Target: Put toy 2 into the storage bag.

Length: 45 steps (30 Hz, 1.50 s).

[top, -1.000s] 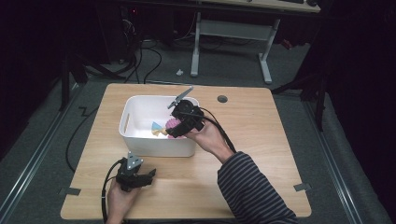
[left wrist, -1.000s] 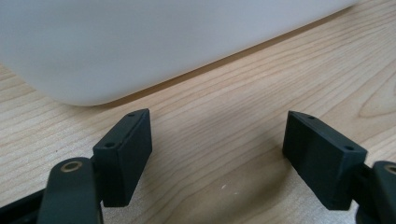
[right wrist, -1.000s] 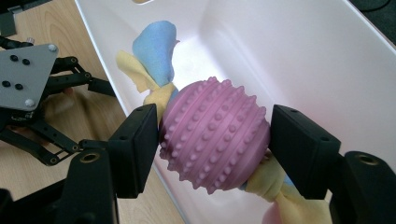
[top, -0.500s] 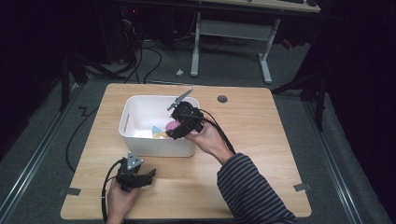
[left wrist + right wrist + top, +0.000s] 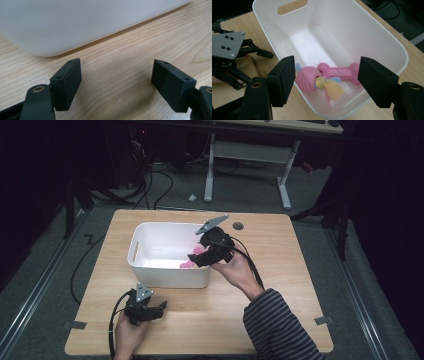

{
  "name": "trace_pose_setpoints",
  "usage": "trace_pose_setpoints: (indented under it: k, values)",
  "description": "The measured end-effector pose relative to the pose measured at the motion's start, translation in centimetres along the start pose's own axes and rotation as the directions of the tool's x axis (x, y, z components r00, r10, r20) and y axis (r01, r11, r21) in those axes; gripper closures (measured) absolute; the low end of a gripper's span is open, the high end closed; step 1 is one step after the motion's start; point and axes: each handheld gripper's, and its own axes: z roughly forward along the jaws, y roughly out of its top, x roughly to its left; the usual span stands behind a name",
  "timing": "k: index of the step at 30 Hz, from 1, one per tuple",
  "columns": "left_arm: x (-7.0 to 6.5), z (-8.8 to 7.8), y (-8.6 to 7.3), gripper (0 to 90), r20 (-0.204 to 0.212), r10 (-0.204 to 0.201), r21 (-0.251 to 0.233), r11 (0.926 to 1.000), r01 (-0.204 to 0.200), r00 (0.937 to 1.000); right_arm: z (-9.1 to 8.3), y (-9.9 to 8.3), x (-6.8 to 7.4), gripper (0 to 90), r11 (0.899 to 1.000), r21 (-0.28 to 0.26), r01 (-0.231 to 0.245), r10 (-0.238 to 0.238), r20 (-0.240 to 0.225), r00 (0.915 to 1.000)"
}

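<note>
A pink spiky dumbbell toy [image 5: 337, 71] with a pastel cloth knot [image 5: 332, 88] lies on the floor of the white bin [image 5: 332, 27], against its near right corner. My right gripper [image 5: 327, 80] hovers over that corner [image 5: 197, 261]; its jaws have just been opening and hold nothing, with the toy [image 5: 191, 262] lying below them. My left gripper [image 5: 116, 82] rests on the wooden table in front of the bin wall [image 5: 75, 22], open and empty. In the high view it sits at the front left [image 5: 161, 309], and it shows in the right gripper view [image 5: 265, 53].
The bin [image 5: 165, 275] stands at the table's left centre. A round cable hole [image 5: 238, 226] lies behind the right gripper. Bare wood [image 5: 290, 270] spreads to the right of the bin. Cables trail from both grippers.
The right gripper has drawn back to the right and slightly up from over the bin, and its jaws have spread. The pink toy now lies free in the bin. The left gripper has not moved.
</note>
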Motion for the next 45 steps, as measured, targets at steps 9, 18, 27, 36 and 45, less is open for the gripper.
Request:
trace_pose_setpoints:
  k: [9,18,27,36,45]
  values:
    - [0.0,0.0,0.0,24.5,0.0,0.0,0.001,1.0,0.0,1.0,-3.8,-2.6,-1.3,33.2,0.995,-0.09,-0.032,0.036,0.043,0.9984]
    - [0.0,0.0,0.0,24.5,-0.001,-0.001,0.001,1.0,0.001,1.0,-6.9,-5.9,-2.6,34.0,0.988,-0.136,-0.078,0.09,0.085,0.9923]
    - [0.0,0.0,0.0,24.5,0.0,-0.001,0.001,1.0,0.001,1.0,-9.3,-9.2,-4.6,34.4,0.973,-0.169,-0.156,0.179,0.131,0.9751]
    - [0.0,0.0,0.0,24.5,-0.001,-0.001,0.001,1.0,0.001,1.0,-10.7,-12.3,-5.4,35.5,0.962,-0.179,-0.205,0.236,0.169,0.9569]
    - [0.0,0.0,0.0,24.5,0.0,0.0,0.003,1.0,0.0,1.0,-11.6,-15.5,-5.6,36.1,0.951,-0.178,-0.252,0.286,0.205,0.936]
